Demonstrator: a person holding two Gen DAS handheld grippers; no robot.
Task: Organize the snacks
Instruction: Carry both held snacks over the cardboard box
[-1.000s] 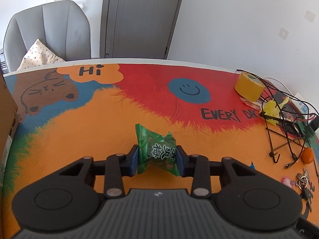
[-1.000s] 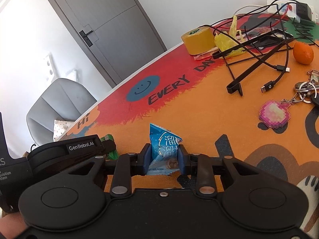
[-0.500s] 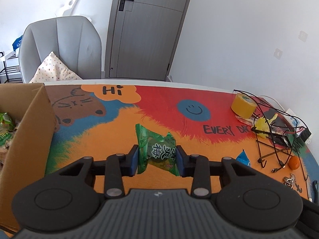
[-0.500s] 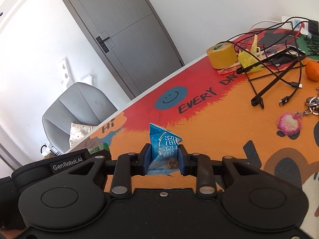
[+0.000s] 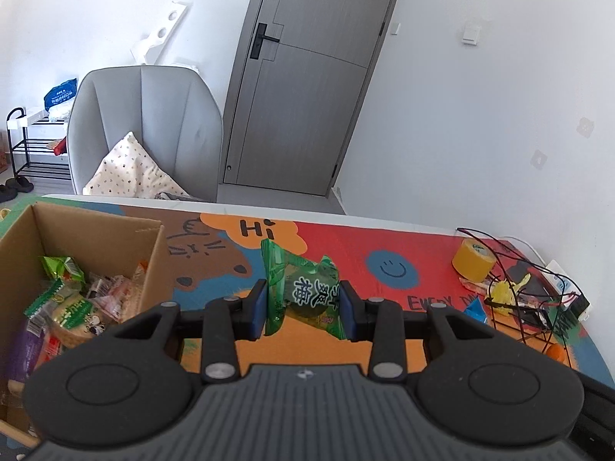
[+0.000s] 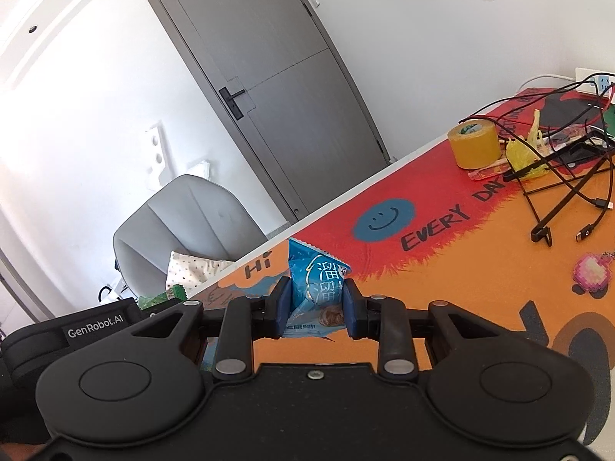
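Observation:
My left gripper [image 5: 303,307] is shut on a green snack packet [image 5: 303,292], held in the air above the colourful table mat. An open cardboard box [image 5: 96,238] stands just to its left, with several snack packets [image 5: 73,299] inside. My right gripper [image 6: 316,305] is shut on a blue snack packet [image 6: 315,288], also lifted off the mat. In the right wrist view the left gripper's black body [image 6: 77,326] shows at the lower left, with a corner of the green packet [image 6: 169,295] above it. A tip of the blue packet [image 5: 474,309] shows in the left wrist view.
A yellow tape roll [image 6: 476,142], a yellow bag [image 6: 522,153], black cables [image 6: 569,192] and a wire stand crowd the mat's right side. A pink pixel keychain [image 6: 592,274] lies near them. A grey chair [image 5: 142,130] with a cushion stands behind the table, beside a door.
Both grippers have risen with their packets still held. The left one has moved left, bringing the cardboard box and its snacks into view beside it.

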